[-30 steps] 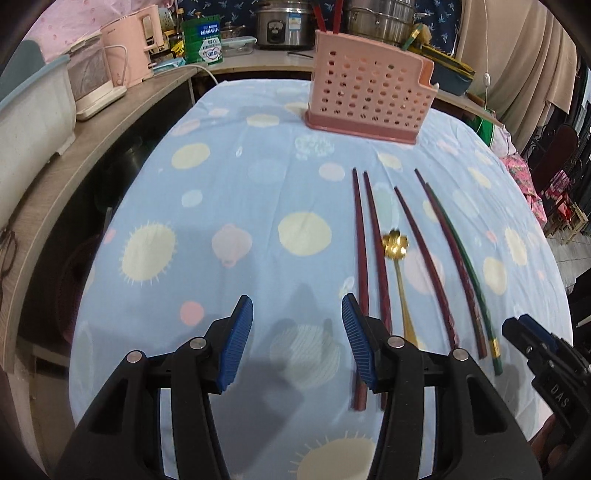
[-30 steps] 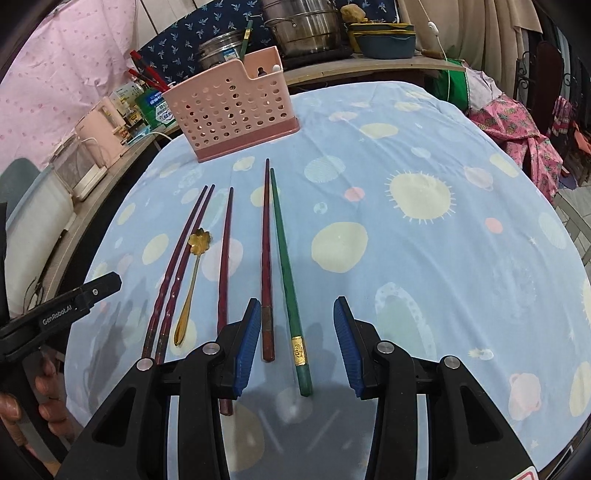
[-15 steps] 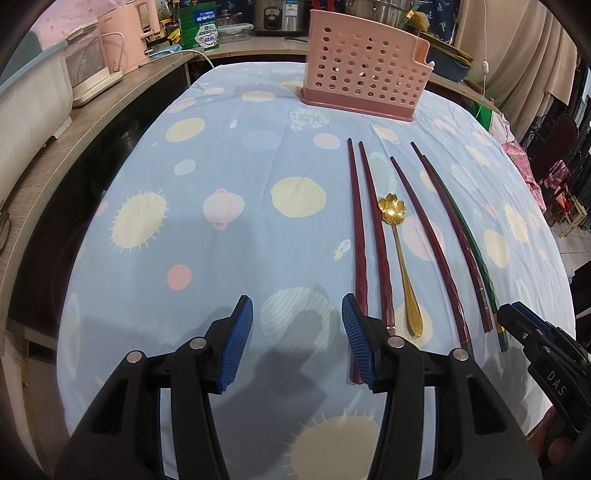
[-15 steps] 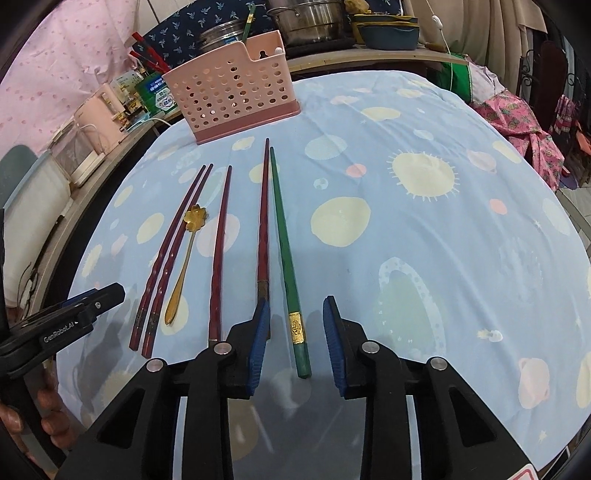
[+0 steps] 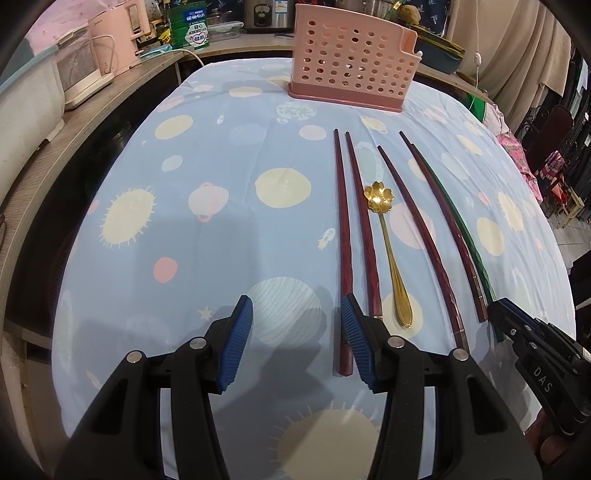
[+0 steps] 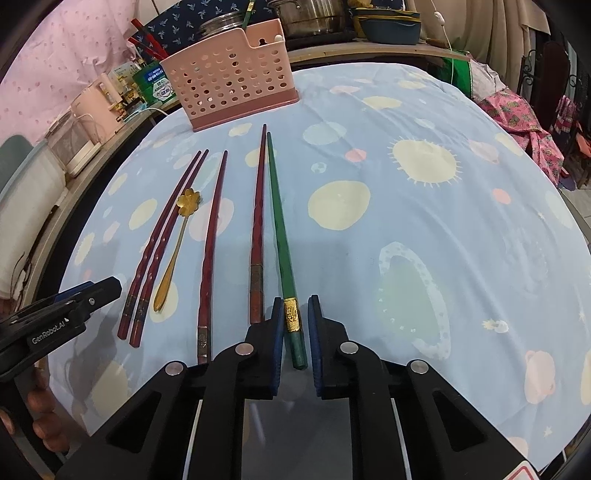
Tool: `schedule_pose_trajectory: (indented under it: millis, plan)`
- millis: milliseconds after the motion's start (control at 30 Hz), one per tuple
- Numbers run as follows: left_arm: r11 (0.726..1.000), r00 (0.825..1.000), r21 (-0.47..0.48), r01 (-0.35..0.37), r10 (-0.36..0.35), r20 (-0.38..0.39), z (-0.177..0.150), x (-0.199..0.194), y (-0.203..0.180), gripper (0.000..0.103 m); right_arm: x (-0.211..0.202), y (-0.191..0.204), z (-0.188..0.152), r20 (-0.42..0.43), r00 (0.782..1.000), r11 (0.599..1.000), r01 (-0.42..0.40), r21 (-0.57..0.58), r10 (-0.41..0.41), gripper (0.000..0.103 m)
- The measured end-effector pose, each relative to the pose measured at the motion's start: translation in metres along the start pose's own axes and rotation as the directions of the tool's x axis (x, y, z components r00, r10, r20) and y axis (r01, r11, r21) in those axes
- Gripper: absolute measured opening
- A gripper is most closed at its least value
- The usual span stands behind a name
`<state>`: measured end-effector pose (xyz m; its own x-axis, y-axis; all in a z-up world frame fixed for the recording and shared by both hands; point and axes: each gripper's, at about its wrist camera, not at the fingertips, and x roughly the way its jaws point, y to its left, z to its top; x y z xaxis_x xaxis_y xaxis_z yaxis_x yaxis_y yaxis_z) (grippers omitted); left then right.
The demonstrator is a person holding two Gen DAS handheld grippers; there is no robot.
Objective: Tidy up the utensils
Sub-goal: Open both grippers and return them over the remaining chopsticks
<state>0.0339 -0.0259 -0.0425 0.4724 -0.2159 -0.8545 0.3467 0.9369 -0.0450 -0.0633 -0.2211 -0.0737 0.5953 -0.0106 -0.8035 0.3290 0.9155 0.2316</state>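
Between the blue pads of the right tongs point(image 6: 294, 325) lies the thick end of the green chopstick point(image 6: 279, 225), at its gold band. The jaws have just been closing and now stand narrow, a sliver of gap still showing on each side of the stick, so the pads do not yet press it. The stick rests flat on the cloth. Just beside it on its left lies a dark red chopstick point(image 6: 257, 229), their thin tips almost touching at the far end. Further left lies a single red chopstick point(image 6: 211, 243), then a gold spoon point(image 6: 177, 240) with a flower-shaped bowl, then a pair of red chopsticks point(image 6: 162, 240) lying close together. All point roughly towards the far side of the table point(image 6: 424, 229), which is covered in a pale blue cloth printed with suns and planets.

The left tongs point(image 5: 295, 328) stand about half open over the near part of the cloth with nothing between the pads. The right pad point(image 5: 354, 339) overlaps the thick end of the leftmost red chopstick in this view; whether it touches I cannot tell. Part of a hand point(image 6: 44, 424) shows under these tongs in the right wrist view.

At the far edge of the table stands a pink perforated utensil basket point(image 6: 229, 81), upright, well apart from the row of utensils. Behind it, a counter point(image 5: 122, 85) carries a pink kettle point(image 5: 118, 40), a green tin point(image 5: 192, 27) and steel pots point(image 6: 306, 14).
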Motion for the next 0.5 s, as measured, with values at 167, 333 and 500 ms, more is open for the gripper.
schedule_pose_trajectory:
  millis: [167,333,500]
  plan:
    - [1.000,1.000,-0.001,0.000,0.000,-0.002,-0.0008,0.0005,-0.0005,0.049,0.0006,0.0018,-0.0006,0.004,1.000,1.000,0.013,-0.015,-0.013,0.012]
    - [1.000,1.000,0.000,0.000,0.000,0.003,-0.0015,0.0000,-0.0015,0.057,0.0007,0.0019,-0.0019,0.009,1.000,1.000,0.019,-0.024,-0.019,0.012]
    - [1.000,1.000,0.006,0.005,-0.005,0.000,-0.0025,0.0013,-0.0039,0.057,0.0007,0.0021,-0.0022,0.009,1.000,0.999,0.021,-0.027,-0.021,0.012]
